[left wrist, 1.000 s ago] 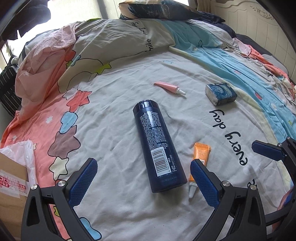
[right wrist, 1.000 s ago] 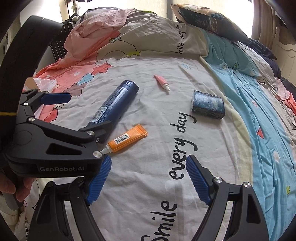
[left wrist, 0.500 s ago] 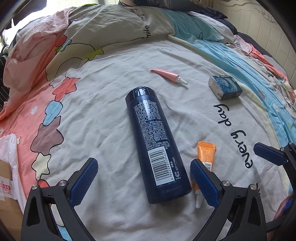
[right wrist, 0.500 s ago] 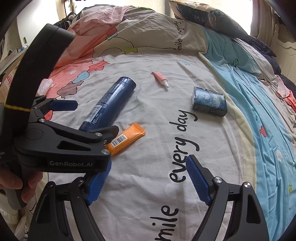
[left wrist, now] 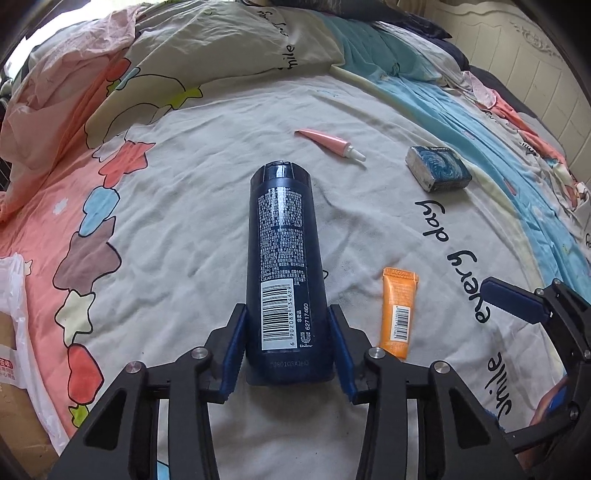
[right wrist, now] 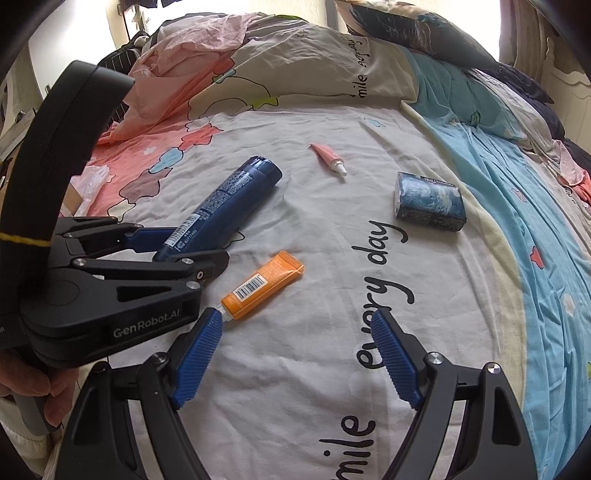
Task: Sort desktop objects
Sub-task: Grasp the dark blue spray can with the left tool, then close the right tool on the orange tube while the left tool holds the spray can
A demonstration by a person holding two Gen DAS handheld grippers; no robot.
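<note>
A dark blue bottle lies on the bedsheet, label and barcode up, its cap pointing away from me. My left gripper is closing on its base, and both blue pads touch its sides; the right wrist view shows the left gripper around the bottle too. An orange tube lies just right of it. My right gripper stands open and holds nothing, its left pad close to the cap of the orange tube. Farther off lie a pink tube and a small blue box.
A rumpled pink and cream quilt is heaped at the far left. A cardboard box with a plastic bag sits off the bed's left edge. A dark pillow and a white headboard close the far right.
The left jaws have gone from wide open to closed against the bottle's base, and the bottle now fills more of that view. The right gripper has kept still and open.
</note>
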